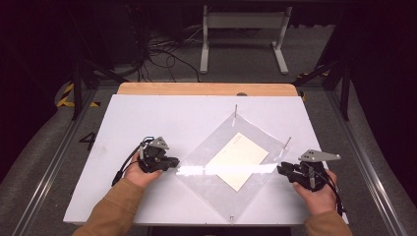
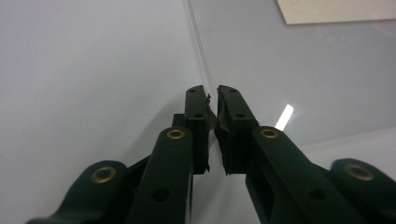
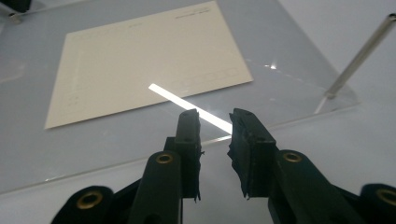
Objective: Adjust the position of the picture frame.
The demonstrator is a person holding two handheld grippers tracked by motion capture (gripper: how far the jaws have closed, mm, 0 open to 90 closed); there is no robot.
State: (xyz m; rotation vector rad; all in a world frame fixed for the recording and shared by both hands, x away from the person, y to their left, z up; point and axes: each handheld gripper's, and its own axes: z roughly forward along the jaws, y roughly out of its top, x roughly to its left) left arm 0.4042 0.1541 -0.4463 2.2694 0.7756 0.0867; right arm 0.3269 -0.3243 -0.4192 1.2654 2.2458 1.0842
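Note:
A clear square sheet (image 1: 206, 184) lies cornerwise on the white table (image 1: 147, 118), with a cream card (image 1: 237, 160) at its middle. My left gripper (image 1: 176, 162) is at the sheet's left corner. In the left gripper view its jaws (image 2: 212, 91) stand a narrow gap apart, and the edge of the sheet (image 2: 303, 70) runs into that gap. My right gripper (image 1: 280, 168) is at the sheet's right edge. In the right gripper view its jaws (image 3: 215, 114) stand apart over that edge with nothing between them, facing the card (image 3: 140, 65).
Thin metal pins stand at the sheet's far corner (image 1: 236, 110) and right corner (image 1: 288, 142), the latter also in the right gripper view (image 3: 359, 51). A wooden strip (image 1: 206, 89) lines the table's far edge. A white stand (image 1: 243, 29) and cables sit on the floor beyond.

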